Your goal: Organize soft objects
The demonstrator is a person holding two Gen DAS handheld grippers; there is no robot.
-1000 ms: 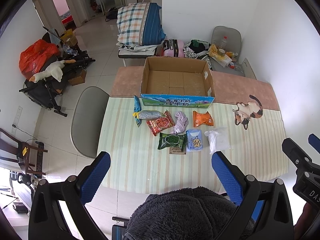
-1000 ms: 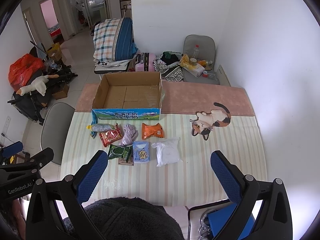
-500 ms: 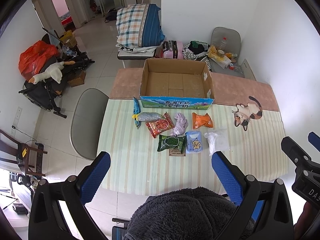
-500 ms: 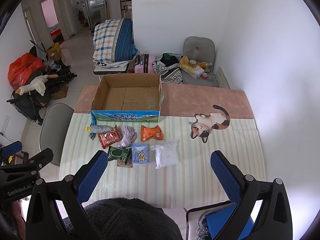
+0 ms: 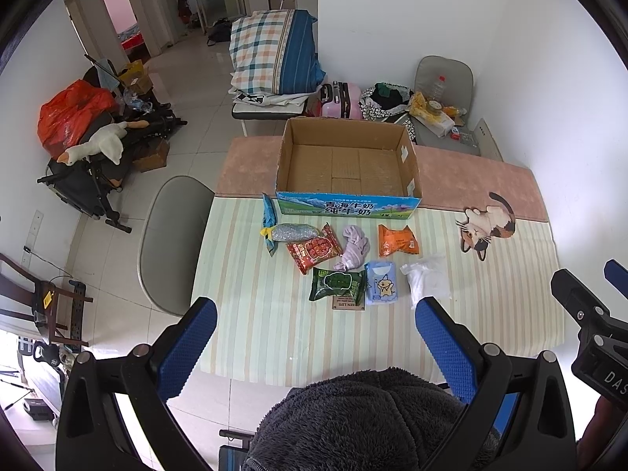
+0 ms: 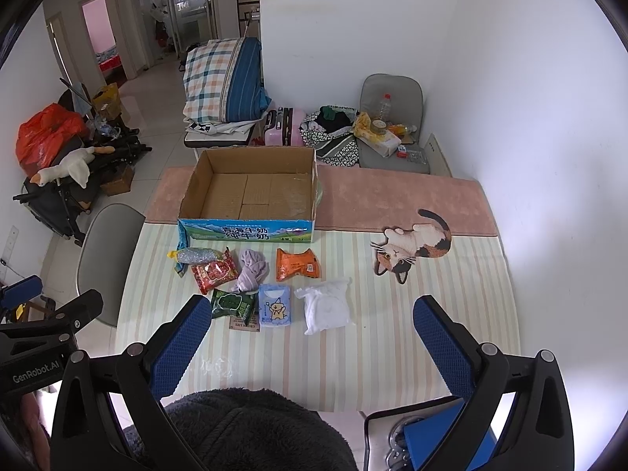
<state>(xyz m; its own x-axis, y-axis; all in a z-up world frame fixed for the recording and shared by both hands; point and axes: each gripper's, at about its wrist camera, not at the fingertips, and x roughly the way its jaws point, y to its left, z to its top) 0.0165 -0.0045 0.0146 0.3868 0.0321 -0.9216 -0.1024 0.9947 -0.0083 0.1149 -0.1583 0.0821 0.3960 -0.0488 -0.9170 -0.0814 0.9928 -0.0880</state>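
Covering the desk (image 5: 251, 314) is a striped cloth, and an empty cardboard box (image 5: 347, 165) sits open at its far side, likely the bin for sorting. Just in front, 8 or so soft packets cluster close, some touching: white bag (image 6: 325, 306), orange pouch (image 6: 296, 265), lilac cloth (image 6: 251, 271). Bare cloth lies near the front edge. Left claw (image 5: 314, 337) and right claw (image 6: 310, 333) hover high, both spread, pinching nothing.
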